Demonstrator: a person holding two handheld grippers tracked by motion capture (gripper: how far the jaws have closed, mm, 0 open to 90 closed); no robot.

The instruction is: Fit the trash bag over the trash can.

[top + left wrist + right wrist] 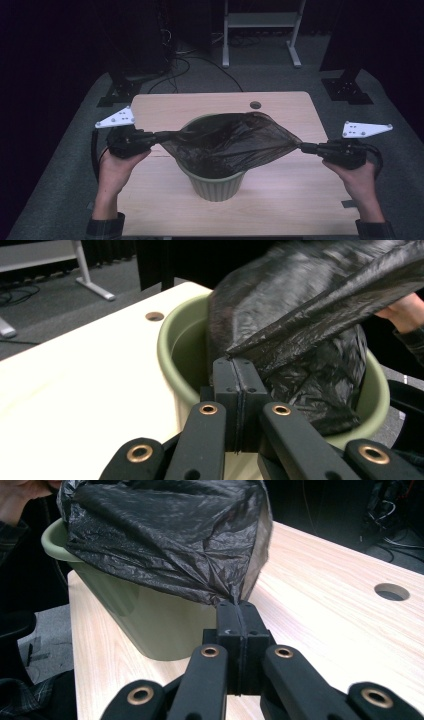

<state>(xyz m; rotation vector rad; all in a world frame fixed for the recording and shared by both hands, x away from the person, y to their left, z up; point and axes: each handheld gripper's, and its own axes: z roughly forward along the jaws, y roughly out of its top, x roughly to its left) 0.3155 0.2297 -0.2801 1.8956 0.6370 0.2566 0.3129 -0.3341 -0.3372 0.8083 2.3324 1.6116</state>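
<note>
A black plastic bag [227, 140] is stretched wide over a green bin [216, 186] that stands in the middle of the wooden table [280, 102]. My left gripper [159, 136] is shut on the bag's left edge, and my right gripper [302, 146] is shut on its right edge. In the left gripper view the closed jaws pinch the bag [300, 315] just above the bin's rim [167, 347]. The right gripper view shows the bag [165, 535] pulled taut from the jaws, with the bin [145, 620] behind it. Much of the bag hangs inside the bin.
A round cable hole [255, 105] sits near the table's far edge. Beyond the table stand a white frame [260, 30], dark stands [345, 85] and cables [175, 65] on grey carpet. Bare tabletop lies on both sides of the bin.
</note>
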